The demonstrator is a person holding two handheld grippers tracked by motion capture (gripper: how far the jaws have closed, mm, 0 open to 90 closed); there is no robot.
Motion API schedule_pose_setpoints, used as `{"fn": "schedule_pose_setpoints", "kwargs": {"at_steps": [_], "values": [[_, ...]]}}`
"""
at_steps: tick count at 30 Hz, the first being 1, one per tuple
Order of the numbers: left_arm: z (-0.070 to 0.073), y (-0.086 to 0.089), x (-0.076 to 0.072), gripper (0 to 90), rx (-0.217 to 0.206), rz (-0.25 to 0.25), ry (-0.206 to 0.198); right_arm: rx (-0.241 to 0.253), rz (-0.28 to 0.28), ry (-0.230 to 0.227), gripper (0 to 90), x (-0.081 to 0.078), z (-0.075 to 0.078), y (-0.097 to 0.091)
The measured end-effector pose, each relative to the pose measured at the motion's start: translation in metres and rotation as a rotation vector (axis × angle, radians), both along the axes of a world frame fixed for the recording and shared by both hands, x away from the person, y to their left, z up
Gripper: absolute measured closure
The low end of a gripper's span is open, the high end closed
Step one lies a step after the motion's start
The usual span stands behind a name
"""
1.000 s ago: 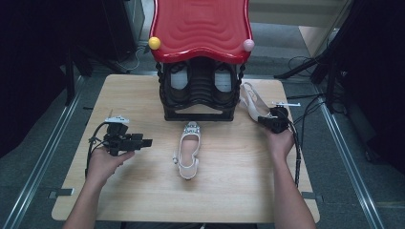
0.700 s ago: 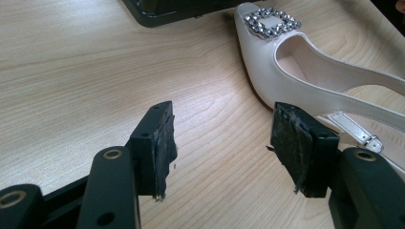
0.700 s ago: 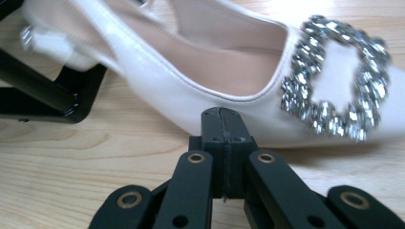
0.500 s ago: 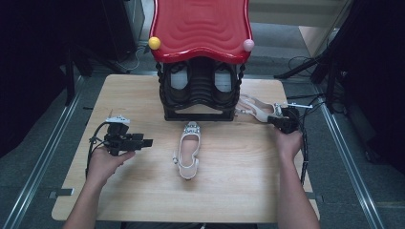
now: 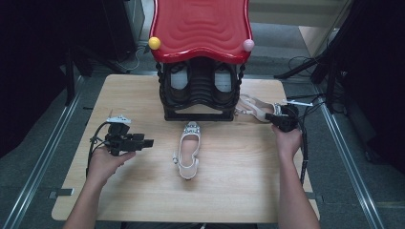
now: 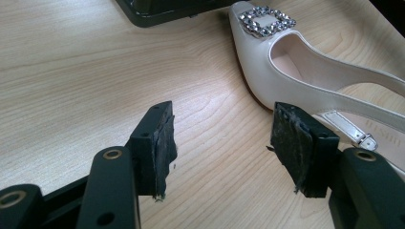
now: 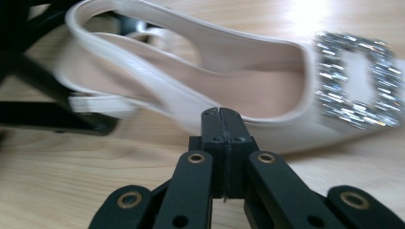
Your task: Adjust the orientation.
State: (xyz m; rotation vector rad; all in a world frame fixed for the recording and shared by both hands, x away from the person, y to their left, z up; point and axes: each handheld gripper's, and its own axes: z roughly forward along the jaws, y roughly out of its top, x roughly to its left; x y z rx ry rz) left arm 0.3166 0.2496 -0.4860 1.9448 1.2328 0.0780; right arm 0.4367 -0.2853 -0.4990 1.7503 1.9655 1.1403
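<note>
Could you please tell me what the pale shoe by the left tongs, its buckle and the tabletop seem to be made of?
The cream slingback shoe looks like glossy patent leather or a synthetic; soft highlights run along its edge. Its square sparkling buckle appears to be metal set with rhinestones, judging by the faceted glints. The light wooden tabletop shows printed-looking grain with a matte sheen, so likely laminate or veneer.

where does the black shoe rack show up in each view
High view: black shoe rack at the table's far edge, centre, under a red top.
Left gripper view: its base corner at the top edge, left of centre.
Right gripper view: dark bars at the left, behind a white shoe.
Shared landmark: the wooden table.
</note>
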Motion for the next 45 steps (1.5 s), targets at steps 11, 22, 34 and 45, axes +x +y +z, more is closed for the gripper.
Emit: {"fn": "schedule_pose_setpoints", "kwargs": {"at_steps": [11,22,34,45], "values": [[-0.001,0.002,-0.004,41.4,0.007,0.007,-0.004,-0.047,0.086,-0.062,90.0,0.012,0.007,0.048],[0.000,0.010,-0.009,41.5,-0.003,0.032,-0.009,-0.050,0.025,-0.054,90.0,0.023,-0.005,0.038],[0.001,0.011,-0.009,41.5,-0.005,0.036,-0.016,-0.096,0.027,-0.052,90.0,0.019,-0.003,0.036],[0.001,0.008,-0.006,41.6,0.001,0.020,-0.012,-0.043,-0.020,-0.028,90.0,0.011,0.003,0.012]]}}
